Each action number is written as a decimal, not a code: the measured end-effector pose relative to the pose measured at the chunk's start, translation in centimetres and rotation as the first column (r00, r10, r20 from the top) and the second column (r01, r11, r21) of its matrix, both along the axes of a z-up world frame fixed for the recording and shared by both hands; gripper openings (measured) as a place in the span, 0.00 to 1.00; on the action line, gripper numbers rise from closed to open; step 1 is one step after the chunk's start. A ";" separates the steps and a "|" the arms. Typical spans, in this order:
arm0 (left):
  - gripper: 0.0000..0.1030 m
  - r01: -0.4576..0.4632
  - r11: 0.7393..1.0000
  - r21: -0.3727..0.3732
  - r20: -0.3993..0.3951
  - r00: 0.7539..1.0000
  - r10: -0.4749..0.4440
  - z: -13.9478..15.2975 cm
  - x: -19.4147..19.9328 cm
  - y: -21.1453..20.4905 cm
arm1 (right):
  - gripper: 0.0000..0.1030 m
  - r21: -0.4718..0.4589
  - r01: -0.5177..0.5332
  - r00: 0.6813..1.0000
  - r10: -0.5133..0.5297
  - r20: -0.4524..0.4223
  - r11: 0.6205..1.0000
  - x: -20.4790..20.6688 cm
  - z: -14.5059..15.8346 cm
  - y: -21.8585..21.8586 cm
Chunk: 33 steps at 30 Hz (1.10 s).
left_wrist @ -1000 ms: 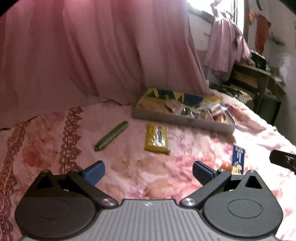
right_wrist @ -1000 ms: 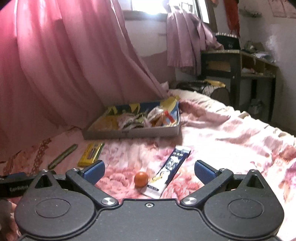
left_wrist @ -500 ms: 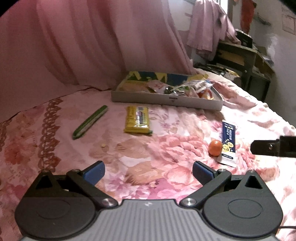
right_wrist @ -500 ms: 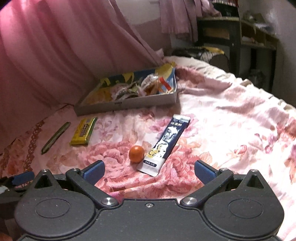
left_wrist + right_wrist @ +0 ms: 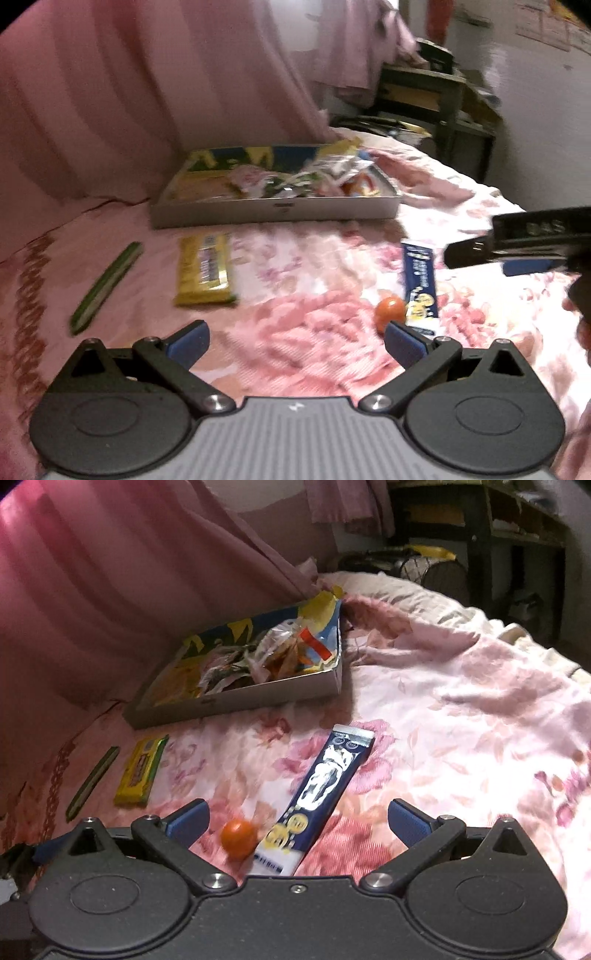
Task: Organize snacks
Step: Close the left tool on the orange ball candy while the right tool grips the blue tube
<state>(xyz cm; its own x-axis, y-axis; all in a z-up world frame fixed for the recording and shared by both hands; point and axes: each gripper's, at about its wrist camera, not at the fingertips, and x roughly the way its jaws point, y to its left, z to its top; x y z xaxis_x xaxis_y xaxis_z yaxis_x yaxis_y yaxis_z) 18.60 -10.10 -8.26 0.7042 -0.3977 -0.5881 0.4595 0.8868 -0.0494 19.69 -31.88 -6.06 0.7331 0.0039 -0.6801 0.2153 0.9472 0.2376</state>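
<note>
Both tools, left tool (image 5: pixel 295 341) and right tool (image 5: pixel 297 821), hang with jaws spread, empty, above the bed (image 5: pixel 461 716). We count one box (image 5: pixel 236 701) piled with wrappers, one blue sachet (image 5: pixel 325 786), one yellow bar (image 5: pixel 140 771), one green stick (image 5: pixel 92 782), one orange ball (image 5: pixel 238 834) touching the sachet.

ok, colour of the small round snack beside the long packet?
Orange, clearest in the right wrist view.
</note>
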 end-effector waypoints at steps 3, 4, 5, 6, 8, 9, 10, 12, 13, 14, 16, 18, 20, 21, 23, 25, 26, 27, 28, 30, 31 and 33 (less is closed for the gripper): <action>1.00 0.062 0.998 0.008 -0.008 0.998 -0.062 -0.5 0.9 -1.4 | 0.99 0.027 -0.011 1.000 0.012 -0.016 1.000 1.5 -0.9 -1.1; 1.00 0.077 0.997 0.009 -0.013 0.997 -0.077 -0.7 1.2 -1.8 | 0.99 0.039 -0.018 1.000 0.019 -0.019 0.999 2.0 -1.2 -1.3; 1.00 0.093 0.996 0.011 -0.020 0.995 -0.093 -1.0 1.6 -2.3 | 0.98 0.050 -0.022 1.000 0.023 -0.021 0.999 2.4 -1.5 -1.5; 1.00 0.108 0.994 0.012 -0.026 0.994 -0.108 -1.2 1.9 -2.7 | 0.97 0.059 -0.023 0.999 0.024 -0.024 0.998 2.7 -1.7 -1.6; 1.00 0.133 0.991 0.014 -0.034 0.991 -0.132 -1.6 2.3 -3.5 | 0.95 0.080 -0.021 0.999 0.023 -0.032 0.997 3.4 -2.4 -2.0; 1.00 0.146 0.989 0.016 -0.039 0.989 -0.145 -1.8 2.6 -3.9 | 0.94 0.088 -0.015 0.999 0.018 -0.039 0.996 3.6 -2.6 -2.1; 1.00 0.157 0.988 0.016 -0.044 0.987 -0.156 -2.0 2.8 -4.2 | 0.93 0.101 -0.006 0.999 0.011 -0.049 0.995 3.9 -3.0 -2.3; 1.00 0.185 0.983 0.012 -0.055 0.981 -0.184 -2.4 3.3 -4.9 | 0.90 0.138 0.011 0.998 -0.002 -0.066 0.990 4.3 -3.5 -2.8; 0.99 0.197 0.980 0.012 -0.058 0.979 -0.196 -2.5 3.4 -5.1 | 0.89 0.158 0.019 0.997 -0.008 -0.074 0.987 4.5 -3.8 -3.2; 0.99 0.208 0.978 0.015 -0.059 0.977 -0.207 -2.6 3.5 -5.4 | 0.85 0.176 0.029 0.997 -0.015 -0.082 0.984 4.6 -4.1 -3.5; 0.96 0.225 0.974 0.019 -0.062 0.973 -0.223 -2.9 3.7 -5.9 | 0.79 0.188 0.042 0.996 -0.026 -0.085 0.981 4.8 -4.4 -3.8; 0.91 0.238 0.971 0.012 -0.076 0.969 -0.237 -3.0 4.0 -6.2 | 0.73 0.181 0.044 0.996 -0.028 -0.087 0.983 5.0 -4.6 -3.9; 0.86 0.247 0.969 -0.008 -0.100 0.964 -0.246 -3.3 4.4 -6.4 | 0.71 0.168 0.040 0.996 -0.025 -0.091 0.985 5.2 -4.8 -3.8; 0.82 0.246 0.969 -0.020 -0.111 0.963 -0.246 -3.4 4.6 -6.4 | 0.69 0.161 0.036 0.996 -0.022 -0.092 0.986 5.3 -4.8 -3.7; 0.74 0.242 0.969 -0.042 -0.131 0.961 -0.245 -3.6 4.8 -6.4 | 0.64 0.142 0.025 0.996 -0.012 -0.092 0.990 5.4 -4.8 -3.5; 0.67 0.232 0.971 -0.049 -0.143 0.961 -0.237 -3.8 4.9 -6.6 | 0.59 0.127 0.008 0.996 0.003 -0.091 0.992 5.4 -4.8 -3.2; 0.64 0.231 0.972 -0.049 -0.149 0.960 -0.236 -3.9 4.9 -6.8 | 0.58 0.120 -0.004 0.996 0.015 -0.091 0.993 5.4 -4.8 -3.0; 0.58 0.231 0.972 -0.047 -0.154 0.960 -0.236 -3.9 4.9 -6.9 | 0.56 0.112 -0.018 0.996 0.028 -0.090 0.994 5.4 -4.8 -2.8; 0.55 0.229 0.972 -0.042 -0.156 0.960 -0.233 -4.0 4.9 -7.1 | 0.55 0.104 -0.029 0.995 0.038 -0.091 0.994 5.5 -4.9 -2.5; 0.50 0.230 0.972 -0.042 -0.152 0.960 -0.233 -4.0 4.9 -7.2 | 0.54 0.085 -0.045 0.994 0.053 -0.095 0.995 5.5 -4.9 -2.2; 0.44 0.230 0.972 -0.045 -0.153 0.960 -0.234 -4.0 4.9 -7.4 | 0.54 0.078 -0.049 0.994 0.056 -0.097 0.996 5.6 -5.0 -2.1; 0.37 0.228 0.973 -0.042 -0.150 0.961 -0.231 -4.0 4.9 -7.5 | 0.54 0.073 -0.051 0.993 0.058 -0.099 0.996 5.6 -5.0 -2.0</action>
<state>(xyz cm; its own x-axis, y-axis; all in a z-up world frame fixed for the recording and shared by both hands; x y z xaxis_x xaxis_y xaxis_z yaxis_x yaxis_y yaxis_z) 23.54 -17.60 -12.28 0.4948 -0.5536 -0.6698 0.6359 0.7560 -0.1551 25.29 -33.93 -11.08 0.6581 0.0926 -0.7472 0.1897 0.9400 0.2836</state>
